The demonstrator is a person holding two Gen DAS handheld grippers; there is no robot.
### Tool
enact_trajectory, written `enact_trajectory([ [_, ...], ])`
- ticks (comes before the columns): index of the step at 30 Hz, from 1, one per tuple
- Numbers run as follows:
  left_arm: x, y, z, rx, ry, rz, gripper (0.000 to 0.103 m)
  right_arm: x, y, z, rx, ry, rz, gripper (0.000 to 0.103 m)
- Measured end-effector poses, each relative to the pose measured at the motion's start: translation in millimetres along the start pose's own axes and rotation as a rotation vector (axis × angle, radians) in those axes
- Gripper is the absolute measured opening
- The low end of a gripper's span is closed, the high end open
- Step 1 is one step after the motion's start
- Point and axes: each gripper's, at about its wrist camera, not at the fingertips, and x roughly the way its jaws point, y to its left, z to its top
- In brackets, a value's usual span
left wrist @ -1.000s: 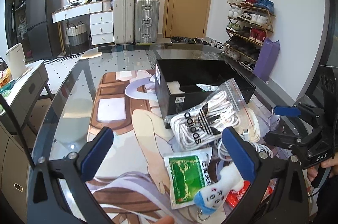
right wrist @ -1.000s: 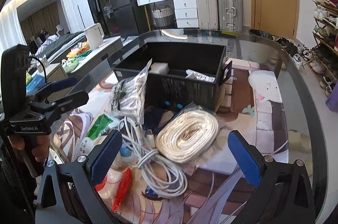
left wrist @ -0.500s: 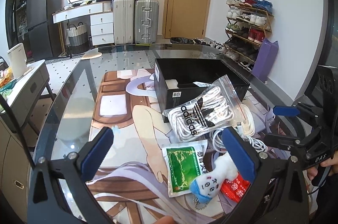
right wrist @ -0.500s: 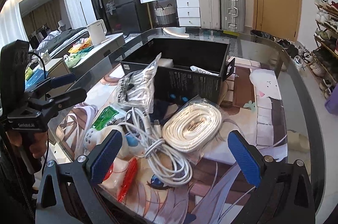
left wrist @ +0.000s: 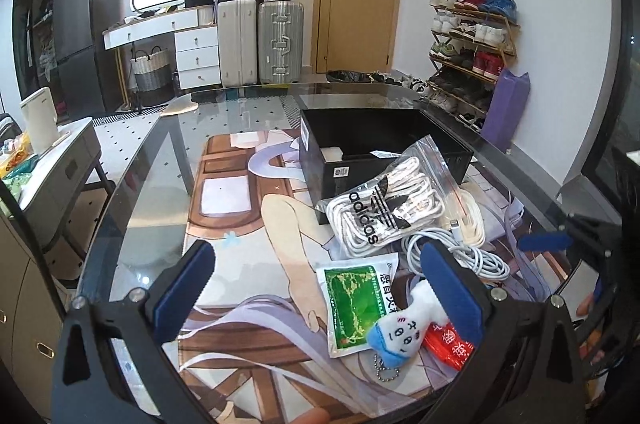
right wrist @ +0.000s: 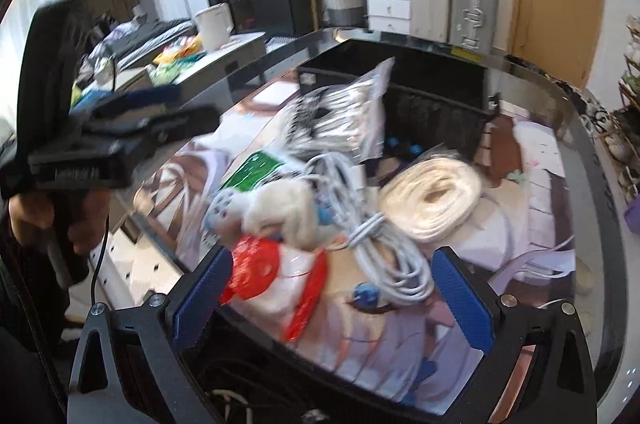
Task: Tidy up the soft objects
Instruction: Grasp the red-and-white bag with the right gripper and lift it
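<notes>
A pile lies on the glass table by a black open box (left wrist: pixel 384 148): an adidas bag of white laces (left wrist: pixel 384 212), a green sachet (left wrist: pixel 354 298), a white and blue plush keychain (left wrist: pixel 404 328), a red packet (left wrist: pixel 448 342), a grey cable bundle (left wrist: pixel 460 252) and a cream rope coil (right wrist: pixel 432 198). My left gripper (left wrist: pixel 316 286) is open and empty, just short of the sachet and plush. My right gripper (right wrist: pixel 332 300) is open and empty, close over the red packet (right wrist: pixel 256 270) and cable (right wrist: pixel 384 256). The plush (right wrist: pixel 280 208) lies beyond it.
The box (right wrist: pixel 432 92) holds a white item and paper. The table edge runs near both grippers. A side cabinet with a kettle (left wrist: pixel 38 120) stands to the left. Suitcases, drawers, a door and a shoe rack (left wrist: pixel 472 52) line the far wall.
Both grippers have pulled back and dropped lower, so the pile sits farther from the left one and the table's near edge shows under the right one. The right view is blurred by motion.
</notes>
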Motion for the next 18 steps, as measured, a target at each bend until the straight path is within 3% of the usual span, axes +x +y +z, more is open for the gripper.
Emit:
enact_trajectory([
  [4,-2.7,1.7,2.1,0.001,-0.005,0.004,0.103,1.2,12.5,-1.4,-0.024,0.012,0.033,0.101],
  [7,-2.5,1.5,2.6,0.003,-0.004,0.005,0.103,4.1,22.1,-2.9,-0.056,0.034,0.078,0.093],
  [18,3.0,0.5,1.1,0.004,0.011,0.006,0.103,32.7,42.4,-14.8,-0.108,0.114,0.085,0.075],
])
